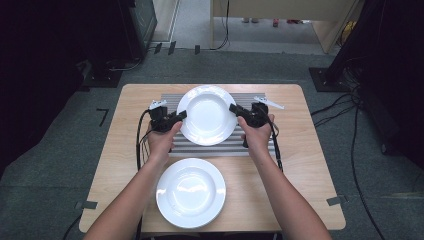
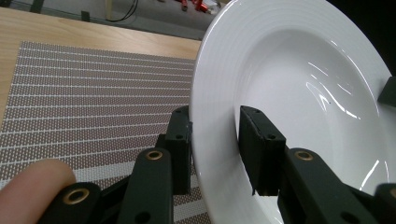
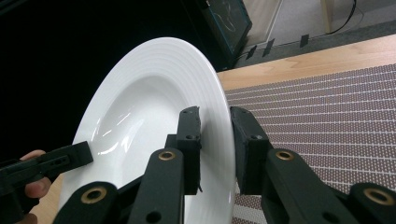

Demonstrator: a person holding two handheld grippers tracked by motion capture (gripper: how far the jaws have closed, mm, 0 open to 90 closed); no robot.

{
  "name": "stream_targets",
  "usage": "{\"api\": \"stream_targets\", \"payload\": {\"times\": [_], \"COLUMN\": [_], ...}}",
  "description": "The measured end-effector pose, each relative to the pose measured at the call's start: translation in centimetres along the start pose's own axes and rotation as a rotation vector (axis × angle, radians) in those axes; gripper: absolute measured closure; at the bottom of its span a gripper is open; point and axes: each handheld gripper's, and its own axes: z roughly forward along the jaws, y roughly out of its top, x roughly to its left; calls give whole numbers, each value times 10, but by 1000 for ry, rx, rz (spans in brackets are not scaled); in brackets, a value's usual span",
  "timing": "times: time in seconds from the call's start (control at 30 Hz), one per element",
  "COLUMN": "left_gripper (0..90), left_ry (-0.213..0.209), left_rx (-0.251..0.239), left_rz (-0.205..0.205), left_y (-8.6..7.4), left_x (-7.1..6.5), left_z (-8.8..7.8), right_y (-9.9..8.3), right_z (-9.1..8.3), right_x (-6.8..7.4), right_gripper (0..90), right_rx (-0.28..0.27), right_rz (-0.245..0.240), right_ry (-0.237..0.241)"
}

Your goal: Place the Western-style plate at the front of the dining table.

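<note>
White china fills the middle of the scene; at the left, the left gripper (image 1: 176, 118) has its jaws clamped on the left rim of the held plate (image 1: 207, 114), one jaw inside and one under it; the plate sits over the striped placemat (image 1: 250, 145), between both hands; at the right, the right gripper (image 1: 236, 111) pinches the opposite rim; nearer the person, a second plate (image 1: 190, 192) lies on the wooden table (image 1: 305, 165).
</note>
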Motion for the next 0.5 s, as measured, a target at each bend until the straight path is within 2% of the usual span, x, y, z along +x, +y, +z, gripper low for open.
{"api": "stream_targets", "payload": {"times": [0.27,0.5], "left_gripper": [661,658], "left_ry": [4,11], "left_rx": [25,65], "left_rz": [2,-8], "left_y": [2,3], "left_x": [2,6], "left_z": [7,21], "right_y": [0,-2], "right_z": [6,14], "right_x": [-5,-12], "right_gripper": [757,757], "right_rx": [-1,-3], "right_rz": [11,29], "right_ry": [-12,-35]}}
